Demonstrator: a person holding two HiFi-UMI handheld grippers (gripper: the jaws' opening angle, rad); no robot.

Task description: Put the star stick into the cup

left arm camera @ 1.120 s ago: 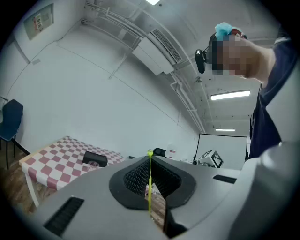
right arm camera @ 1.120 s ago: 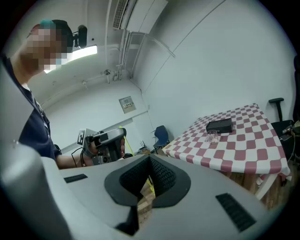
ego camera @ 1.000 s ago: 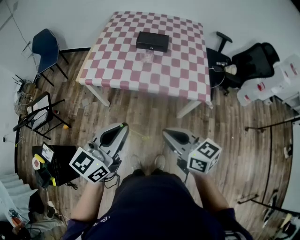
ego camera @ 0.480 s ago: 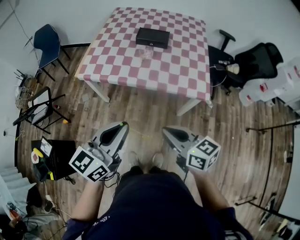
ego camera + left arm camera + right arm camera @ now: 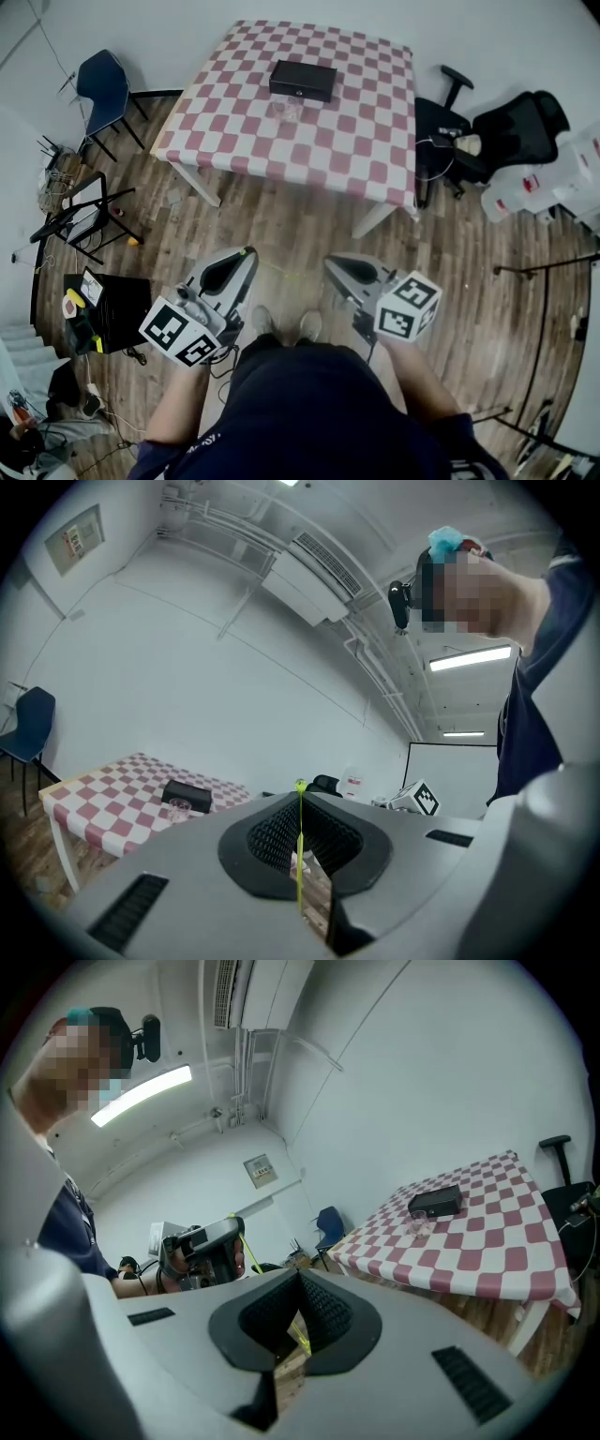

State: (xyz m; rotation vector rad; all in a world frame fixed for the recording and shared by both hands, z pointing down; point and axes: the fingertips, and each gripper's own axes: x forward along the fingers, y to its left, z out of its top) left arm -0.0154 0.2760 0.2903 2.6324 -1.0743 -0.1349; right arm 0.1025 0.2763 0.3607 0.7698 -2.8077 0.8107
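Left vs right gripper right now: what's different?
The left gripper is clamped on a thin yellow-green stick; the right gripper is shut on nothing. In the head view the left gripper angles up-right, the right gripper up-left. Shared: grey bodies, both held over the wooden floor, short of the red-checked table.

Checkered table (image 5: 356, 141): black box (image 5: 304, 81), cup (image 5: 287, 111) near box.

No words or numbers are legible. A white cube (image 5: 178, 331) on the left gripper (image 5: 246, 255) and a second white cube (image 5: 408, 307) on the right gripper (image 5: 330, 266) bear black square marker patterns. A framed wall notice (image 5: 75, 538) and red-labelled white plastic containers (image 5: 525, 187) are too small to read.
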